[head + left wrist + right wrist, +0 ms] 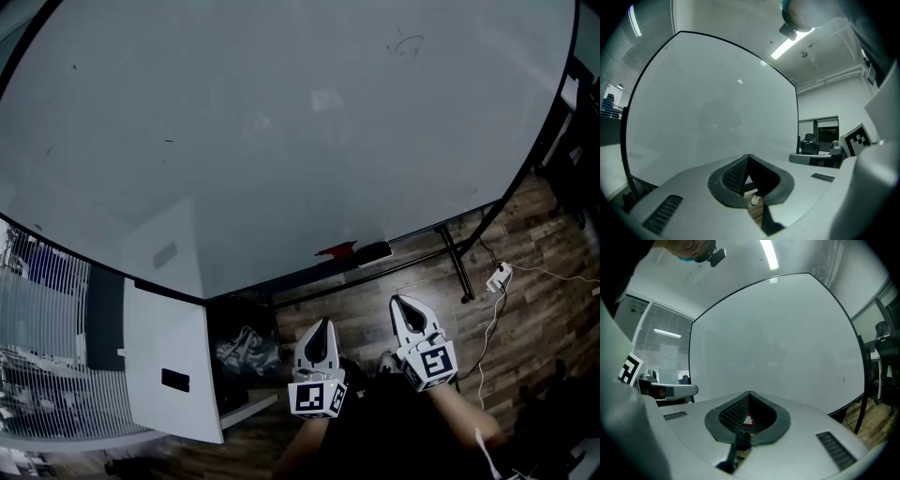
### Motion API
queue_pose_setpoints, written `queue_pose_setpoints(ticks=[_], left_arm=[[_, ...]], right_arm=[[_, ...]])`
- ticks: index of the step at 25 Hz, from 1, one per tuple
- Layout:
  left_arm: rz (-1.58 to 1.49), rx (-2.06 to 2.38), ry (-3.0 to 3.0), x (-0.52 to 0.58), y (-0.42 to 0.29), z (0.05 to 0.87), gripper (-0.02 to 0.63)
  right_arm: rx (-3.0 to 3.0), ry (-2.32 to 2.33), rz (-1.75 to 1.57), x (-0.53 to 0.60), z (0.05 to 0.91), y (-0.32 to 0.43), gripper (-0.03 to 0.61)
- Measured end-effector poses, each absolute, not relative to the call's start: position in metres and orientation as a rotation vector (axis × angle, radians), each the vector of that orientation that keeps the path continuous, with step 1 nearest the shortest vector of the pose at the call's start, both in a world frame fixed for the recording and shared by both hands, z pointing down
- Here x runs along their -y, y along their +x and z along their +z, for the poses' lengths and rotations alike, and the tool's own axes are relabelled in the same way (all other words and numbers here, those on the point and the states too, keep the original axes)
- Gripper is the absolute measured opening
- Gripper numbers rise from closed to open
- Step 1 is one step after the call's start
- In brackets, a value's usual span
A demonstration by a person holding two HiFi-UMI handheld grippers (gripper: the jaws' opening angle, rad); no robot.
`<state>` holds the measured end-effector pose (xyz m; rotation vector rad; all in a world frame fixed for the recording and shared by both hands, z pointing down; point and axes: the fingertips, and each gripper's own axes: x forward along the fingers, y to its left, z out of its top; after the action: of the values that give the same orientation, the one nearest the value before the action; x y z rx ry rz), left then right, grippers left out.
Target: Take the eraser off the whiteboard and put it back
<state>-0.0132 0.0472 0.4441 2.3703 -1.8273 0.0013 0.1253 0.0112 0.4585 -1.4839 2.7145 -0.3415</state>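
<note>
A large whiteboard (281, 122) fills the head view. On its bottom ledge lies a dark eraser (373, 252), with a red object (336, 249) just left of it. Both grippers are held low, in front of the board and short of the ledge, pointing at it. My left gripper (321, 324) is shut and empty, below the red object. My right gripper (400, 301) is shut and empty, below and slightly right of the eraser. In the left gripper view the jaw tips (748, 157) meet against the board. In the right gripper view the tips (749, 393) meet, and the red object (749, 420) shows through the gap under them.
The whiteboard's black stand leg (457, 262) reaches the wooden floor at right, near a white power strip (498, 276) with cables. A white panel (173, 375) and window blinds (42, 375) stand at left. A dark bag (246, 352) lies under the board.
</note>
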Motion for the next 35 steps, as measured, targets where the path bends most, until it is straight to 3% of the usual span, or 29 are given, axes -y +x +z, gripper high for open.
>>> queue_pose_setpoints(ticks=[26, 35], left_arm=[[0.025, 1.715, 2.411, 0.027, -0.023, 0.485, 0.006], [0.015, 1.721, 2.386, 0.038, -0.023, 0.495, 0.006]], right_arm=[[-2.739, -1.625, -0.385, 0.063, 0.537, 0.104, 0.017], [-2.725, -1.685, -0.464, 0.079, 0.569, 0.106, 0.115]])
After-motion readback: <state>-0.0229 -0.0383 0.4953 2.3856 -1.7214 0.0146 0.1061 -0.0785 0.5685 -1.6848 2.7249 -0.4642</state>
